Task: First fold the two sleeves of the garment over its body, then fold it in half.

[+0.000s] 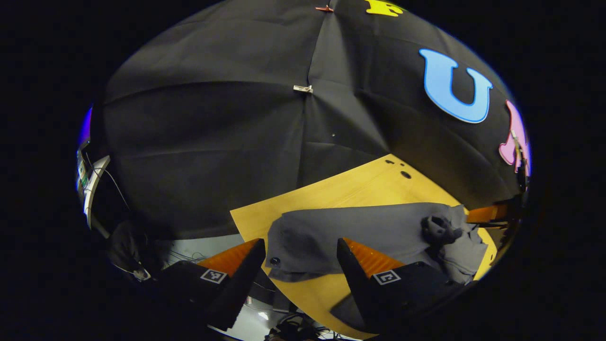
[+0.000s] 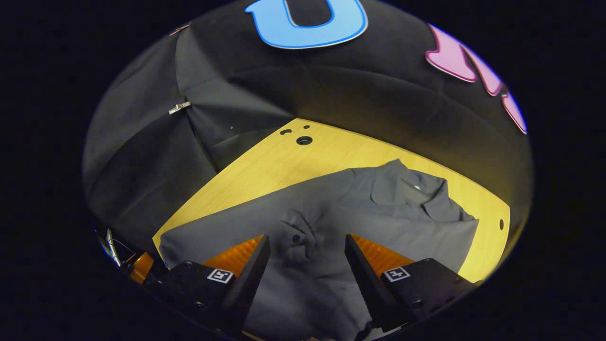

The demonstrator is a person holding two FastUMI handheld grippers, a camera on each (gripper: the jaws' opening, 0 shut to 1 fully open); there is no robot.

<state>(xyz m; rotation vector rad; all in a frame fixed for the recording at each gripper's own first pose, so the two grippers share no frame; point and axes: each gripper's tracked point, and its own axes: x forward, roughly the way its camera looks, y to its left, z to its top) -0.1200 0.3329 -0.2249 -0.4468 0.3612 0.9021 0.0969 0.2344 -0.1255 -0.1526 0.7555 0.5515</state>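
The left hand-held gripper (image 1: 300, 265) hangs open over the counter (image 1: 360, 187) corner, where the dark shirt (image 1: 360, 232) ends just short of the near edge. The right hand-held gripper (image 2: 307, 263), also open, straddles the shirt's (image 2: 331, 213) buttoned front; bare counter (image 2: 284, 161) lies behind the collar.
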